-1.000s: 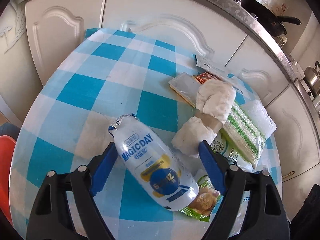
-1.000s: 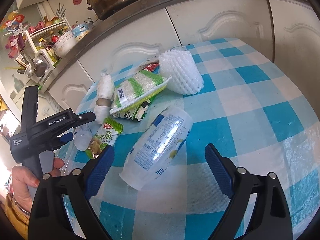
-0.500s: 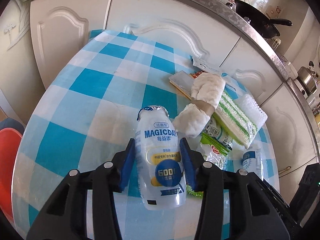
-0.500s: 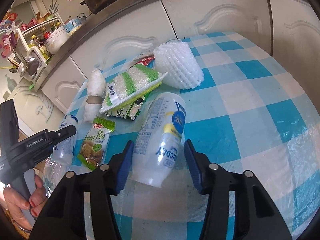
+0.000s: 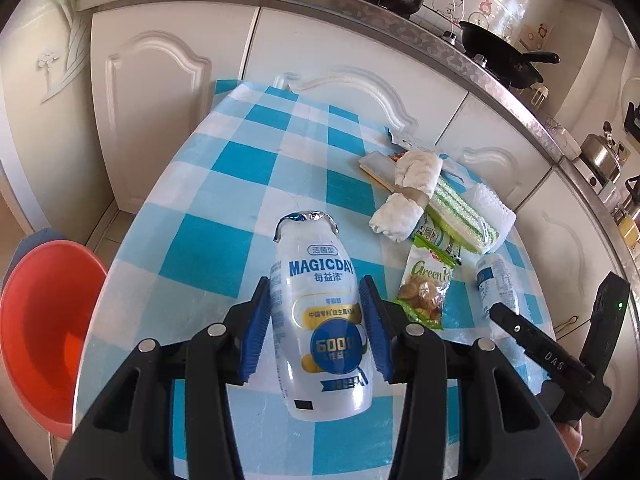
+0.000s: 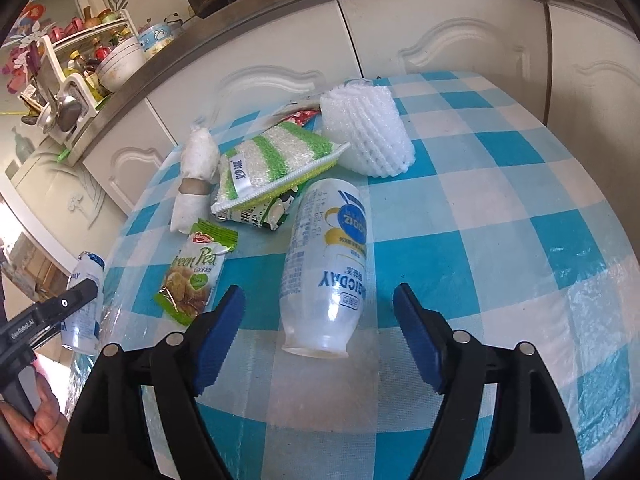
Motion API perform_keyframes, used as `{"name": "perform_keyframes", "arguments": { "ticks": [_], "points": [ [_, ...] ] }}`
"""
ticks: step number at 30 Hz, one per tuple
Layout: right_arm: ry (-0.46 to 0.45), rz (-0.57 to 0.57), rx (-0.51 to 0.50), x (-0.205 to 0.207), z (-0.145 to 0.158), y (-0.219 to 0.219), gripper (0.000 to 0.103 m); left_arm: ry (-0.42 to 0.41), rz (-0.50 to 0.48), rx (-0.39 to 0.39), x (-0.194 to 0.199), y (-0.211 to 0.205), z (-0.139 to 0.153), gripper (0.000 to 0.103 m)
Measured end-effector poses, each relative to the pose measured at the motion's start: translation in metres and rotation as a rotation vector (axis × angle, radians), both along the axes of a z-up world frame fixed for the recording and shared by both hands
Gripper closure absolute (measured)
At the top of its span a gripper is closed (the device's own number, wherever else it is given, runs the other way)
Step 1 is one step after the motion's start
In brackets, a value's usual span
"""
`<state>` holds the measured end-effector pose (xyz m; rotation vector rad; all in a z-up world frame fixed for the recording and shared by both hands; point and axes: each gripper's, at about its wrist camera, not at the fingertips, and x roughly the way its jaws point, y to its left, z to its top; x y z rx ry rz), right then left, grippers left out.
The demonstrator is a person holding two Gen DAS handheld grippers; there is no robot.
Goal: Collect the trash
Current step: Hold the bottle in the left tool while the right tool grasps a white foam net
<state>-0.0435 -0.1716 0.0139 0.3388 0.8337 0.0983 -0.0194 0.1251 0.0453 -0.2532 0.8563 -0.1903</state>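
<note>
A white MAGICDAY bottle (image 5: 320,320) with a foil cap sits neck-forward between the blue pads of my left gripper (image 5: 314,292), which is shut on it above the checked table (image 5: 240,168). The right wrist view catches that gripper's finger and its bottle (image 6: 86,304) at the left edge. A second, uncapped MAGICDAY bottle (image 6: 324,264) lies on the cloth, mouth towards me. My right gripper (image 6: 319,294) straddles its neck end; its jaws are opening and the pads stand apart from the bottle.
A green pea cookie wrapper (image 6: 196,276), a taped white roll (image 6: 196,176), a green-striped sponge (image 6: 272,164) over another wrapper and a white foam net (image 6: 368,128) lie farther back. A red basin (image 5: 44,328) sits low, left of the table. White cabinets stand behind.
My left gripper closed on the capped bottle, straightened it and drew back with it. My right gripper closed around the uncapped bottle, then opened again; that bottle lies on the cloth.
</note>
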Motion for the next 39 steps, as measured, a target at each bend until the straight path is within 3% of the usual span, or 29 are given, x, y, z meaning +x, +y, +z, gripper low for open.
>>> {"name": "perform_keyframes", "arguments": {
  "ticks": [5, 10, 15, 20, 25, 31, 34, 39],
  "points": [
    [-0.069, -0.004, -0.039, 0.003, 0.033, 0.001, 0.019, -0.011, -0.005, 0.007, -0.011, 0.014, -0.003, 0.057],
    [-0.098, 0.071, -0.012, 0.03, 0.059, 0.02, 0.018, -0.03, -0.007, 0.007, -0.014, 0.024, -0.001, 0.057],
    [-0.076, 0.128, 0.039, 0.068, 0.059, 0.044, 0.018, -0.033, -0.01, 0.001, -0.016, 0.031, -0.006, 0.057],
    [-0.079, 0.158, -0.023, 0.091, 0.06, 0.068, 0.018, -0.029, -0.007, -0.008, -0.015, 0.039, -0.01, 0.057],
    [-0.122, 0.062, 0.017, 0.079, 0.077, 0.028, 0.018, -0.032, -0.006, -0.02, -0.013, 0.047, -0.014, 0.057],
    [-0.126, 0.059, 0.002, 0.087, 0.095, 0.017, 0.018, -0.028, -0.023, -0.025, -0.009, 0.042, -0.019, 0.057],
    [-0.146, 0.006, -0.093, 0.095, 0.098, 0.011, 0.018, -0.037, -0.03, -0.02, -0.01, 0.04, -0.017, 0.057],
    [-0.014, -0.101, -0.077, 0.127, 0.072, -0.037, 0.018, -0.048, -0.031, -0.019, -0.012, 0.043, -0.014, 0.057]
  ]
}}
